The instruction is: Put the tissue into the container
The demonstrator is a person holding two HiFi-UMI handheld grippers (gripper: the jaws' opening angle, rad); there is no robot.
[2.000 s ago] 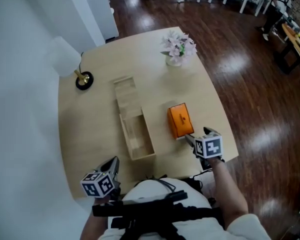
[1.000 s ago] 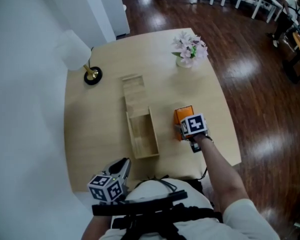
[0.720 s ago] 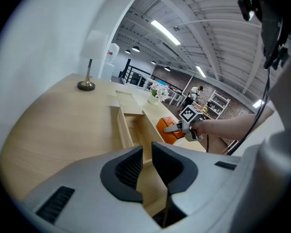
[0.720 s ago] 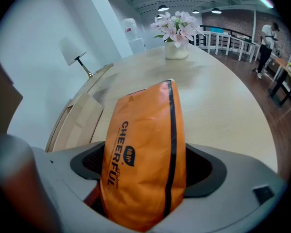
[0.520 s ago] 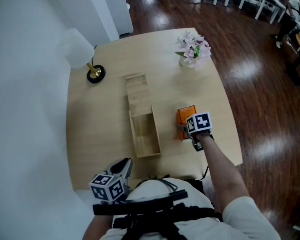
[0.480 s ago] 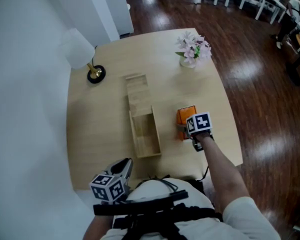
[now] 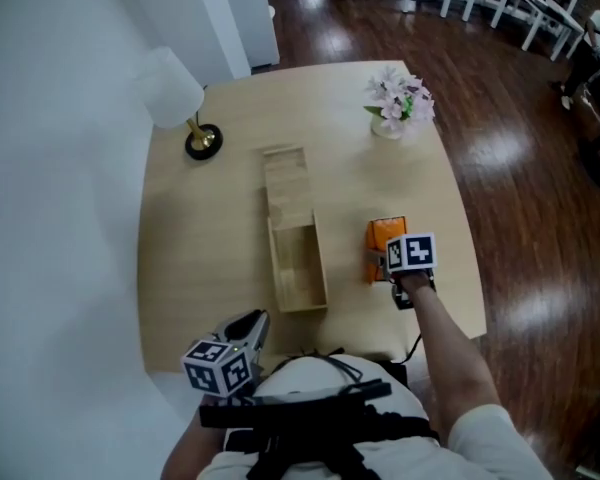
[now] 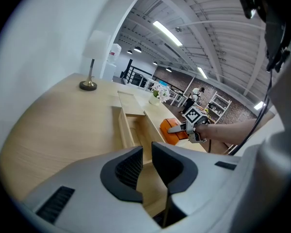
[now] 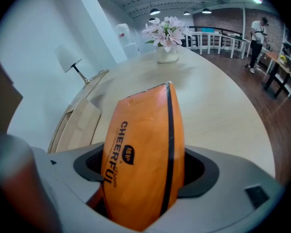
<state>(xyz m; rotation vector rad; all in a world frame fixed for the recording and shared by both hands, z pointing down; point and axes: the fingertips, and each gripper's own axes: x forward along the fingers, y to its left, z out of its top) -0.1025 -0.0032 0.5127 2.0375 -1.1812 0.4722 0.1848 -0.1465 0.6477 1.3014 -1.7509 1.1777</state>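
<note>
An orange tissue pack lies on the light wooden table, right of the open wooden container. My right gripper sits at the pack's near end. In the right gripper view the pack fills the space between the jaws, which have just been closing, and both pads press its sides. My left gripper waits at the table's near edge, shut with nothing in it. The left gripper view also catches the pack and the right gripper.
The container's sliding lid sticks out of its far end. A table lamp stands far left and a flower vase far right. The table's right edge is close to the pack, with dark wood floor beyond.
My right gripper came in from the table's front edge over the pack's near end and settled around it. The left gripper kept its place.
</note>
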